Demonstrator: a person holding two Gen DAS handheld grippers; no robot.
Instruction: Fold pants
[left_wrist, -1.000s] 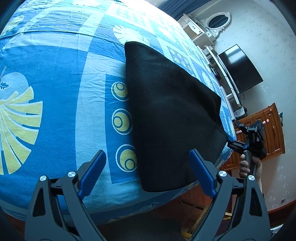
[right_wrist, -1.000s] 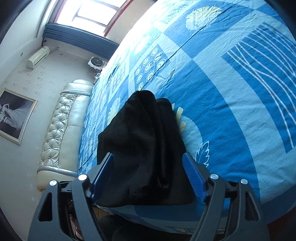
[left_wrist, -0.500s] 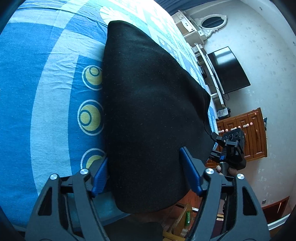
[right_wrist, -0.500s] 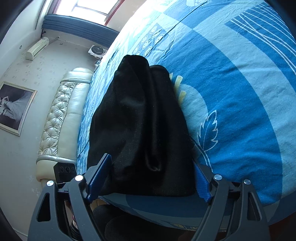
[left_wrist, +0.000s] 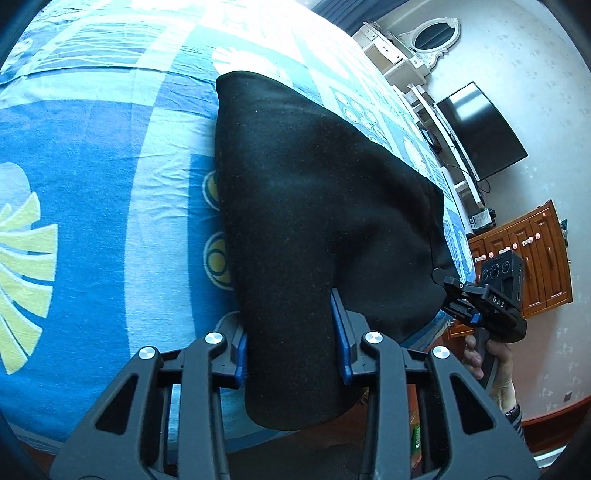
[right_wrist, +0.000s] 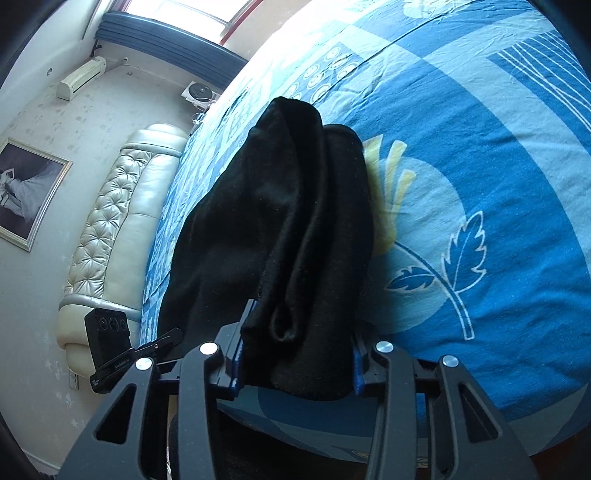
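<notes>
The black pants (left_wrist: 317, 221) are laid on the blue patterned bedsheet (left_wrist: 110, 184), their near end hanging just over the bed's near edge. That end is taken at two corners, probably so that it can be lifted and carried over the far part for a fold. The left tongs (left_wrist: 291, 347) are seen closing, with a bunched strip of the cloth between the blue pads (left_wrist: 341, 343), which already touch it on both sides. The right tongs (right_wrist: 295, 363) are likewise closing on a thick gathered fold at the other corner, pads against the cloth. Beyond the pants, open sheet is left free toward the far side of the bed. A padded headboard (right_wrist: 110, 229) is set along one side.
</notes>
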